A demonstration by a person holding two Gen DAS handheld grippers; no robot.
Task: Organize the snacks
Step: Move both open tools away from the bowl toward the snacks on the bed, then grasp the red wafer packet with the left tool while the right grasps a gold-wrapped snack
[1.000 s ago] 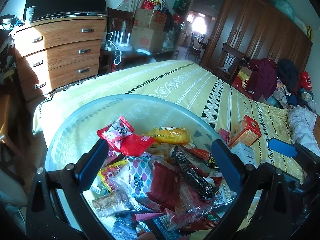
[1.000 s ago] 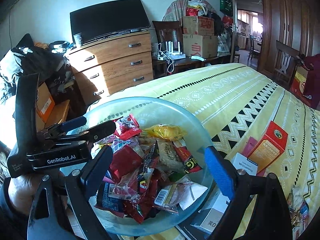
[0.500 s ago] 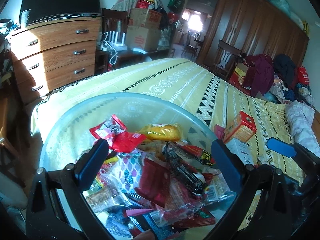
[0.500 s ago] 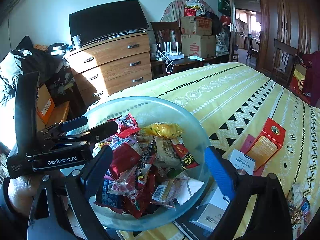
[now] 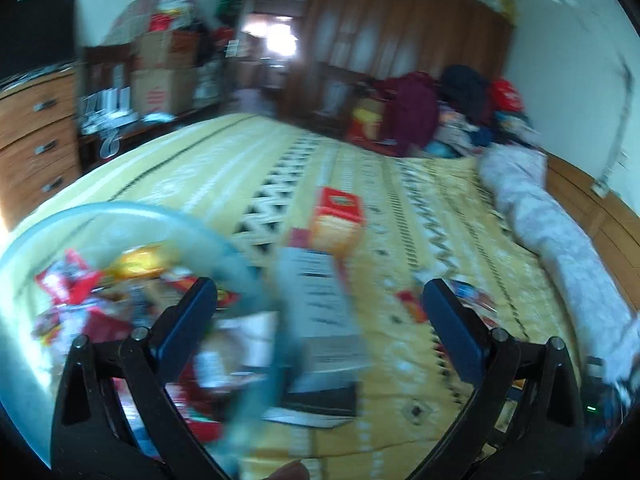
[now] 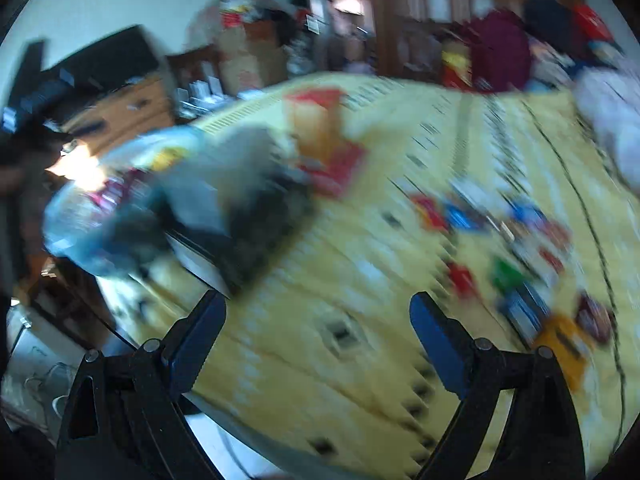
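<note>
Both views are motion-blurred. A clear bluish bowl [image 5: 132, 216] full of wrapped snacks sits on the yellow patterned bedspread, at the left in the left wrist view and at the left, blurred, as bowl [image 6: 72, 216] in the right wrist view. My left gripper [image 5: 320, 316] is open with nothing between its fingers, over the bowl's right rim and a white box [image 5: 316, 296]. An orange-red carton [image 5: 338, 220] stands beyond. My right gripper [image 6: 318, 320] is open and empty above bare bedspread. Several loose snack packets [image 6: 516, 248] lie scattered to its right.
A wooden dresser [image 5: 36, 136] stands left of the bed, with cardboard boxes [image 5: 164, 76] behind. A dark wardrobe [image 5: 400, 40] and piled clothes [image 5: 460, 112] fill the far side. A rolled quilt [image 5: 560, 232] lies along the bed's right edge.
Both grippers have swung quickly to the right, away from the bowl, which has slid to the left of both views. The scattered packets on the bed have come into the right view.
</note>
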